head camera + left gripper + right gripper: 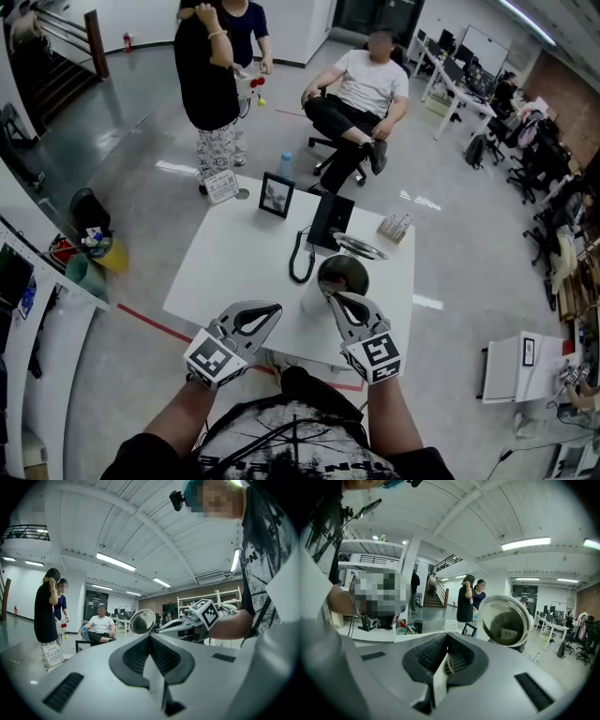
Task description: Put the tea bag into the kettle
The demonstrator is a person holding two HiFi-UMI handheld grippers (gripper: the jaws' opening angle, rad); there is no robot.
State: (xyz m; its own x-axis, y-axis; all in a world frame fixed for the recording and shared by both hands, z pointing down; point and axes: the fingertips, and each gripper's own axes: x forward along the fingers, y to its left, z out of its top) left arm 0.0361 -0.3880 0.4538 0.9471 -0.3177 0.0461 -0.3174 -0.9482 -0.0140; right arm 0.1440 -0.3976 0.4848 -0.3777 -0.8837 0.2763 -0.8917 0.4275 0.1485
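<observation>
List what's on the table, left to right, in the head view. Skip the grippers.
white card → picture frame → black telephone → small rack. The kettle and its lid are left out because they overlap the telephone's span.

Left claw (273,309) and right claw (332,300) are pale grey, marker-cubed (T-shirt (281,436) black, white-printed).

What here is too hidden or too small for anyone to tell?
- Inside the kettle: right gripper view shows a pale square there, too small to name.
- The table's near edge: head view, partly covered by the left tongs and right tongs.
- The small rack: head view, contents too small.
</observation>
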